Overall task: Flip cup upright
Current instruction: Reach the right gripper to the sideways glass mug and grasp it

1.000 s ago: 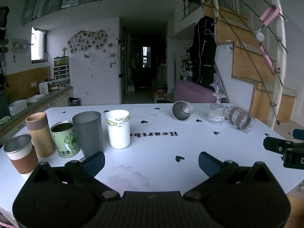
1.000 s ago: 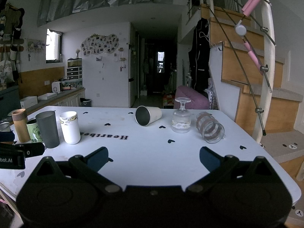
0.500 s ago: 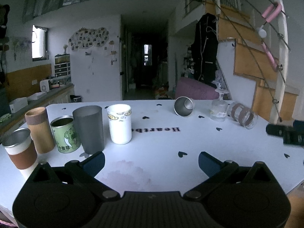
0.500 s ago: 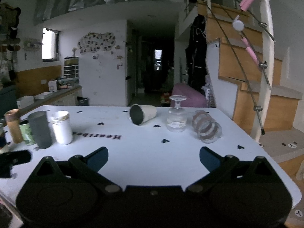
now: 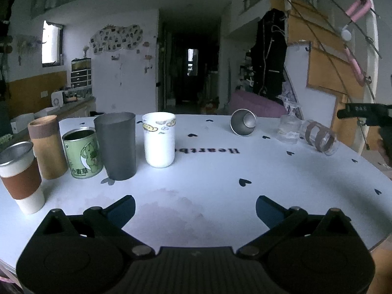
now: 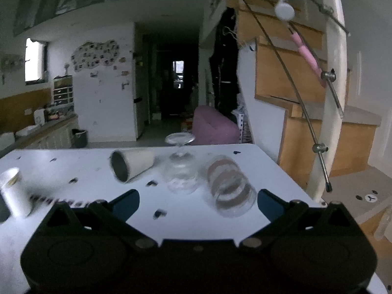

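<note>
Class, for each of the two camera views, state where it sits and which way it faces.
Left wrist: on the open left tool, low over the white table, facing the standing cups; right tool's tip shows.
Right wrist: on the open right tool, facing the clear banded glass lying on its side.
Both share the tipped metal cup.
</note>
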The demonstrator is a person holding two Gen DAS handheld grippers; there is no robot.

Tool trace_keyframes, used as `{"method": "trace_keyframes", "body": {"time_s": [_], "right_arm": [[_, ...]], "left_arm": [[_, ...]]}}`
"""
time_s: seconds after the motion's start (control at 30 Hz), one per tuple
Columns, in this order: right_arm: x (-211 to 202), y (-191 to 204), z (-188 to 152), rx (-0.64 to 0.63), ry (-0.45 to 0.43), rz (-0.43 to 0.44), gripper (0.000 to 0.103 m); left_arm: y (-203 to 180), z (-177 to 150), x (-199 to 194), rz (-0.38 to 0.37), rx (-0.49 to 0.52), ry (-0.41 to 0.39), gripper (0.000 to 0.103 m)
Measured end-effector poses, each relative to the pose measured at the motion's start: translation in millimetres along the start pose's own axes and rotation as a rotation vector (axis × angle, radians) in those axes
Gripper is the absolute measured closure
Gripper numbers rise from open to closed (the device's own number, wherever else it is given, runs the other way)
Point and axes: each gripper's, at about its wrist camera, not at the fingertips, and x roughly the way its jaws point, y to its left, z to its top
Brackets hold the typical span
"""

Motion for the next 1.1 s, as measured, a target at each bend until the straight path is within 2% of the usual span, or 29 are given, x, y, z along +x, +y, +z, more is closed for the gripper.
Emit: {"method": "trace_keyframes", "body": {"time_s": [0.1,0.23,0.43,0.67,0.77,0.83,1.0,1.1], "right_arm": [[30,-7,11,-0.026,-0.020,-0.026,0.000],[74,-15,18,-0.056,0.023,-0.035,0.000],[141,-26,14,-0.018,0.146,-0.089,0.000],[191,-30,-4,-0.042,0.260,-0.181,0.000],[194,-32,-9,-0.049,0.268,-0.160,0.005],[190,-29,-10,-0.050,0.263,-0.121,0.019],[173,-11,-17,-0.151,0.273,-0.139,0.022],[149,-7,-23,-0.136,0.265,-0.120,0.023]], "left_arm": [[6,-2,4,-0.004,-0.019,0.005,0.000],[13,-6,8,-0.007,-0.037,0.021,0.000],[24,-7,16,-0.003,-0.055,0.047,0.000],[35,-7,23,0.005,-0.078,0.075,0.000],[38,-5,24,0.006,-0.083,0.074,0.000],[38,-4,25,0.002,-0.087,0.074,0.000],[34,-5,23,-0.027,-0.080,0.076,0.000],[33,-6,22,-0.033,-0.080,0.077,0.000]]}}
